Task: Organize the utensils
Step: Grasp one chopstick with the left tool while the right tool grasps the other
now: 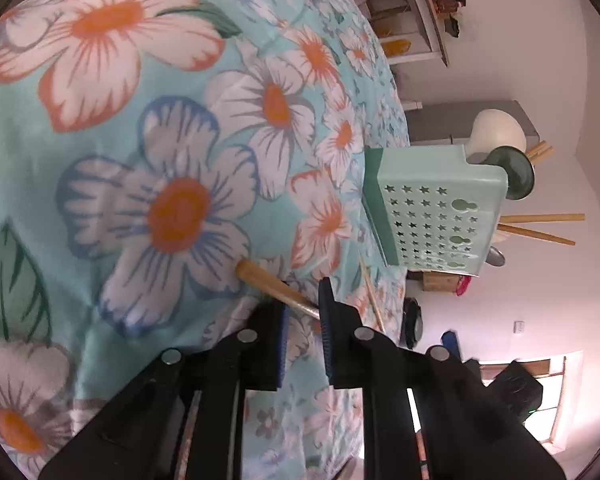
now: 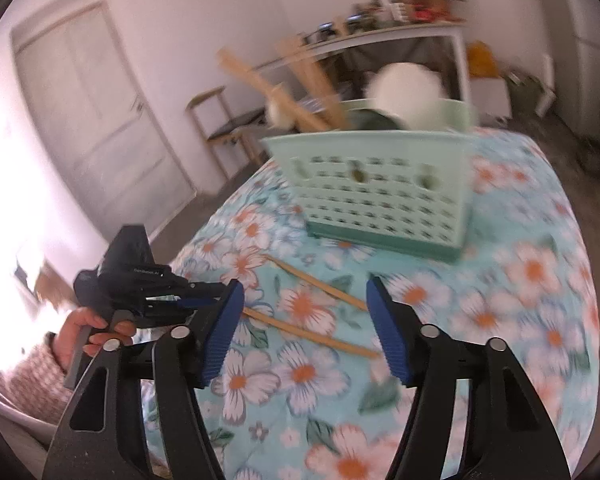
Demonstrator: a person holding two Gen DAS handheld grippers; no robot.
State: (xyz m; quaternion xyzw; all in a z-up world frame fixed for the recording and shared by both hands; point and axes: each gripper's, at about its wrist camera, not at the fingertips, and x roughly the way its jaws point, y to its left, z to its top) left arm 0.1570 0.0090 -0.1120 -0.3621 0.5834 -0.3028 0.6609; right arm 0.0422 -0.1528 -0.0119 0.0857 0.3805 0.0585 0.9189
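My left gripper [image 1: 303, 312] is shut on the end of a wooden utensil [image 1: 274, 286] that lies on the floral tablecloth [image 1: 140, 140]; its handle sticks out to the upper left. A thin chopstick [image 1: 372, 296] lies just right of the fingers. A mint green perforated utensil basket [image 1: 432, 216] stands further on, with wooden utensils [image 1: 540, 224] and a white ladle [image 1: 496, 128] in it. My right gripper [image 2: 304, 320] is open and empty above two wooden chopsticks [image 2: 312, 328] on the cloth. The basket [image 2: 380, 196] stands beyond it. The left gripper [image 2: 140, 284] shows at the left.
The table edge [image 2: 204, 232] falls away to the left, toward a white door [image 2: 96, 120] and a small stool [image 2: 224, 120]. A white shelf unit [image 2: 440, 52] with clutter stands behind the basket. The person's hand [image 2: 84, 332] holds the left gripper.
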